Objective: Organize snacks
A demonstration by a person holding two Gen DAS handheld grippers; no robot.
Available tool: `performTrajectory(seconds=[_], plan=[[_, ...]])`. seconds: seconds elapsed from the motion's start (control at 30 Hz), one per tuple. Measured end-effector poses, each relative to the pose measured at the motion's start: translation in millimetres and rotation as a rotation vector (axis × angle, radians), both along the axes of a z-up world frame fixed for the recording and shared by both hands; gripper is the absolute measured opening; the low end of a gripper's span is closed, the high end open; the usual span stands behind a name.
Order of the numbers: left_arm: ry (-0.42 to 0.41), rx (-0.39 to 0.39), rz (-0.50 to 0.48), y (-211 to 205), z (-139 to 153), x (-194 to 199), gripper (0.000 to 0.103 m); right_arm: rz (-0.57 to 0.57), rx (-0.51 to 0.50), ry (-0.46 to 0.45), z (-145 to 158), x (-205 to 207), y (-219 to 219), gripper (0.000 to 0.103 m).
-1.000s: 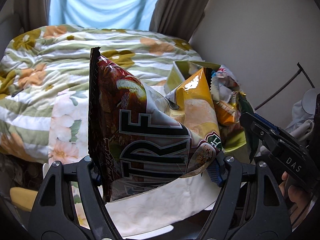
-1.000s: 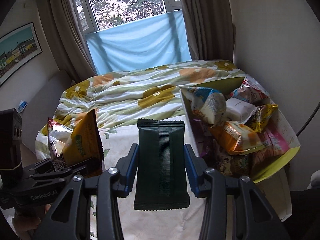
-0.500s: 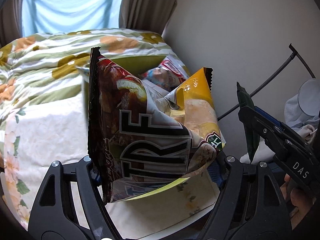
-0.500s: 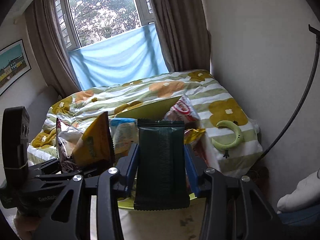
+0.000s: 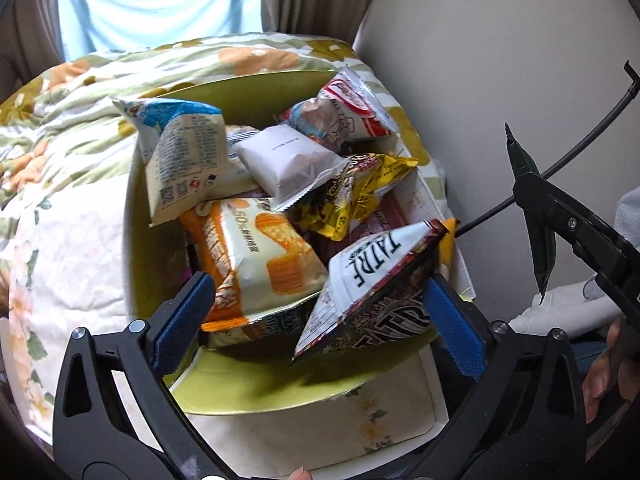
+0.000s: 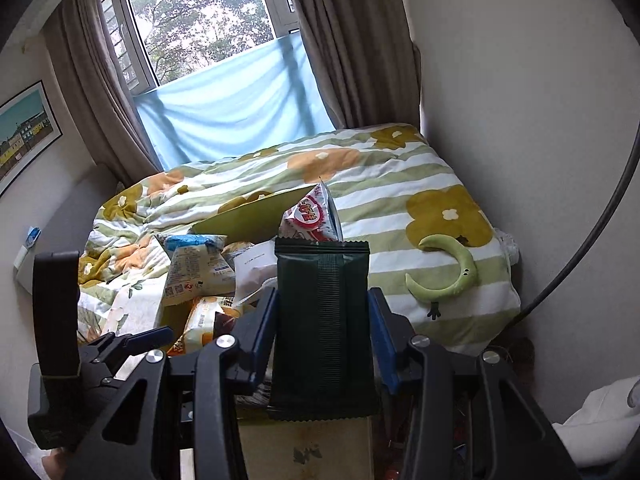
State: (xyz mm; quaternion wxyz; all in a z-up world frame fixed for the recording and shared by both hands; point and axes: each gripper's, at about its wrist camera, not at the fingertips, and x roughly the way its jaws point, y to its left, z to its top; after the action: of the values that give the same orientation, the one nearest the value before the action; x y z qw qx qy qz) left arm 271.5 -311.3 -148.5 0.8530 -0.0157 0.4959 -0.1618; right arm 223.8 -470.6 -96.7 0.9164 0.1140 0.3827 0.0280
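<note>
A green cardboard box (image 5: 152, 240) on the bed holds several snack packs. My left gripper (image 5: 316, 284) hangs over its near side, and its jaws are opening. A brown and white chip bag (image 5: 372, 280) lies in the box between the blue pads (image 5: 180, 320), which do not touch it. A yellow bag (image 5: 446, 240) peeks out behind it. My right gripper (image 6: 323, 300) is shut on a dark green packet (image 6: 320, 320), held upright above the box's near right side. In the left wrist view that gripper (image 5: 560, 224) and its packet (image 5: 536, 208) sit at the right edge.
The box rests on a flowered quilt (image 6: 360, 184). A green crescent plush (image 6: 452, 272) lies on the bed to the right. The wall (image 5: 500, 60) stands close on the right, with a black cable (image 5: 580, 140) along it. Curtains and a window are behind the bed.
Both grippers have swung right to the box. The left jaws have spread wide and let go of the chip bag and yellow bag, which now lie in the box. The right still holds its packet.
</note>
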Motion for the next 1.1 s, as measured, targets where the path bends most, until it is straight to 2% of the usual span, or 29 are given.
performTrajectory(seconds=[0.2, 0.4, 0.6, 0.67, 0.7, 0.73, 0.77, 0.9, 1.1], plan=[[-0.009, -0.006, 0.078, 38.8, 8.2, -12.9, 0.102, 0.051, 0.023, -0.001, 1.3, 13.5, 10.9, 0.041], [-0.004, 0.008, 0.182, 77.4, 12.8, -20.1, 0.102, 0.182, 0.022, 0.006, 16.2, 47.0, 45.0, 0.041], [0.006, 0.034, 0.269, 101.0, 10.9, -28.2, 0.102, 0.233, 0.068, 0.085, -3.6, 85.0, 65.1, 0.042], [0.013, 0.043, 0.292, 107.9, 10.2, -33.8, 0.102, 0.226, 0.074, 0.113, -11.7, 89.1, 67.5, 0.053], [0.014, 0.047, 0.299, 110.9, 9.2, -37.0, 0.102, 0.217, 0.073, 0.113, -13.5, 87.5, 67.5, 0.071], [0.015, 0.051, 0.305, 113.5, 7.9, -40.1, 0.102, 0.211, 0.077, 0.106, -14.4, 83.7, 67.0, 0.094], [0.015, 0.054, 0.31, 115.8, 6.9, -43.3, 0.102, 0.208, 0.083, 0.095, -14.5, 78.1, 66.1, 0.102], [0.01, 0.045, 0.315, 124.4, 6.2, -56.1, 0.102, 0.193, 0.069, 0.081, -9.7, 60.7, 67.4, 0.103], [-0.054, 0.047, 0.279, 136.4, 29.6, -79.2, 0.102, 0.166, 0.04, 0.016, 17.9, 25.2, 76.6, 0.103]])
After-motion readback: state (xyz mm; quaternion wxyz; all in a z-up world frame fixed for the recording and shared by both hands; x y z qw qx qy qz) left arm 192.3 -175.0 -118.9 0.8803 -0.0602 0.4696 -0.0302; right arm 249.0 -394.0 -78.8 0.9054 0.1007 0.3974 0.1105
